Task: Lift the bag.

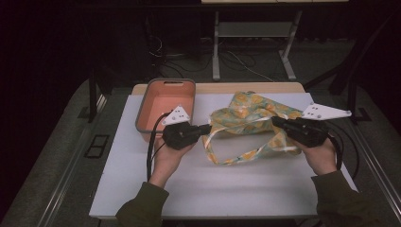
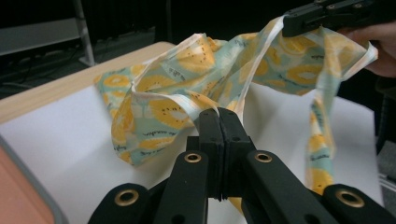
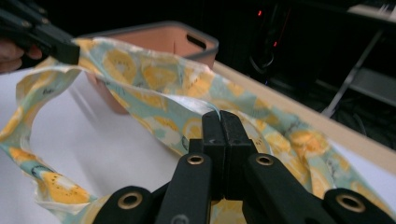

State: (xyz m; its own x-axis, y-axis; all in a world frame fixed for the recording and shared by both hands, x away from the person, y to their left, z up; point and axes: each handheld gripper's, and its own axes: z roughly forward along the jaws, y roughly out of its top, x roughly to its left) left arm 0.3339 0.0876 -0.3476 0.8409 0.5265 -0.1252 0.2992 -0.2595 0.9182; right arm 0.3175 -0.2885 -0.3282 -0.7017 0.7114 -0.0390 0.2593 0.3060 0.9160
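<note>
Here both grippers hold one patterned cloth [image 1: 250, 118], a pale green fabric with yellow fruit slices and cream trim, lifted off the white tabletop [image 1: 198, 184] near its centre, its far part lying towards twelve o'clock. The left gripper [image 1: 208, 127] has its jaws pressed together on the cream edge at the cloth's nine o'clock side, and the right gripper [image 1: 275, 121] is likewise clamped on the edge at the three o'clock side. The likely trouble is the thinness of each hold: only a narrow strip of trim sits between the jaws, so a pull apart could slip the hem free and drop one side. A loop of trim [image 1: 222, 156] hangs towards six o'clock and could snag or drag on the tabletop. The orange bin [image 1: 165, 101] stands at ten o'clock, close enough for the cloth to catch its rim. No brand, label or readable writing shows anywhere.
</note>
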